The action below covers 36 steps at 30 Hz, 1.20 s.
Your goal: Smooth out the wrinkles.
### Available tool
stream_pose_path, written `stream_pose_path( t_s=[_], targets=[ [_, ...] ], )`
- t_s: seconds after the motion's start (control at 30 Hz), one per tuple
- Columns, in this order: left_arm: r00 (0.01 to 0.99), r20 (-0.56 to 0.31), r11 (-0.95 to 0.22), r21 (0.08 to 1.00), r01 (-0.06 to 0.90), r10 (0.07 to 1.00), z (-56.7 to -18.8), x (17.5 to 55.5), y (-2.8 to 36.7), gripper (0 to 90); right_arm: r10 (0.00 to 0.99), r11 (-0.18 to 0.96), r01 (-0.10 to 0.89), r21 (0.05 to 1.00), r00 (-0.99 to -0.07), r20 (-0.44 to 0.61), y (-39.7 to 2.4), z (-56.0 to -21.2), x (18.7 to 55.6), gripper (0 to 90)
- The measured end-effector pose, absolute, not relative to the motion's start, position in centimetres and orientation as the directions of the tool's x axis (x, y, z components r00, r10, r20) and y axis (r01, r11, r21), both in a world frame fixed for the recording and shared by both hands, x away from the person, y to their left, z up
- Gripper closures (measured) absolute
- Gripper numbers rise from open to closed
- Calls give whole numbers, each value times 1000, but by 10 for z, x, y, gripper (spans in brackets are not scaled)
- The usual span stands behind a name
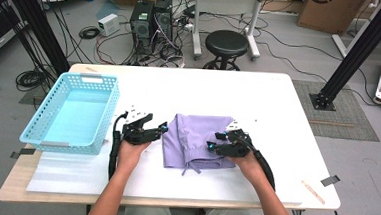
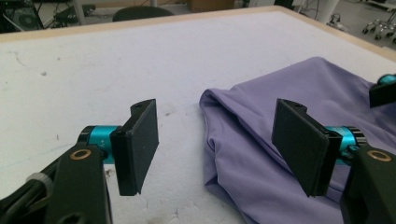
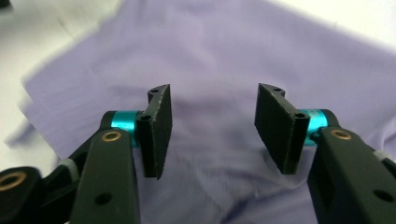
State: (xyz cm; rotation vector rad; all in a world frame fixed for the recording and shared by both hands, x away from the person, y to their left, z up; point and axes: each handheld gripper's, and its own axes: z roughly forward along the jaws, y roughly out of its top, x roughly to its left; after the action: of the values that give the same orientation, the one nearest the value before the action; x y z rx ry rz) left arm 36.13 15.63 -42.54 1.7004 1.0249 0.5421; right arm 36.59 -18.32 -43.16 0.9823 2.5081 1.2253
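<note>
Worktop (image 1: pixel 278 108): white board, a light blue basket (image 1: pixel 52 129) standing at its 9 o'clock edge. Purple garment (image 1: pixel 196 138): folded into a rough rectangle at the worktop's centre, lying flat between the two hands; soft, thin, lightly creased fabric, a rounded fold along its 9 o'clock side, a drawstring tail poking out at its 6 o'clock corner. Left tongs (image 2: pixel 215 144): jaws apart, nothing between the pads, poised just beside the garment's folded edge, with bare worktop under one pad. Right tongs (image 3: pixel 210 130): jaws apart, nothing clamped, hanging over the cloth at its 3 o'clock side. Risks, as judged: a pinch that catches only the top layer would pull the fold open; uneven lifting by the two tongs would let the stack sag or slide apart; the loose drawstring could snag a pad.
</note>
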Motion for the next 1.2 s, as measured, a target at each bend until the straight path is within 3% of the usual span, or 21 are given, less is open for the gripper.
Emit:
stream_pose_path(
  t_s=[0.1,0.27,0.5,0.77,0.87,1.2],
  targets=[
    [534,-123,-91,930,357,836,-423,359,161,298,618,446,452,773,-780,100,-173,-422,368,462],
    [537,-121,-88,933,348,835,-421,356,168,291,550,530,408,743,-833,66,-136,-417,375,547],
    [534,-129,-72,938,340,835,-417,353,174,282,480,673,405,619,-876,51,-104,-434,383,612],
    [542,-147,-41,947,320,828,-412,348,181,273,542,509,416,753,-835,95,-146,-423,369,460],
    [547,-146,-35,951,307,824,-410,345,184,225,577,443,425,790,-809,112,-170,-423,363,424],
    [558,-156,-6,961,278,815,-404,336,197,225,667,352,431,831,-738,100,-224,-427,344,242]
  ],
)
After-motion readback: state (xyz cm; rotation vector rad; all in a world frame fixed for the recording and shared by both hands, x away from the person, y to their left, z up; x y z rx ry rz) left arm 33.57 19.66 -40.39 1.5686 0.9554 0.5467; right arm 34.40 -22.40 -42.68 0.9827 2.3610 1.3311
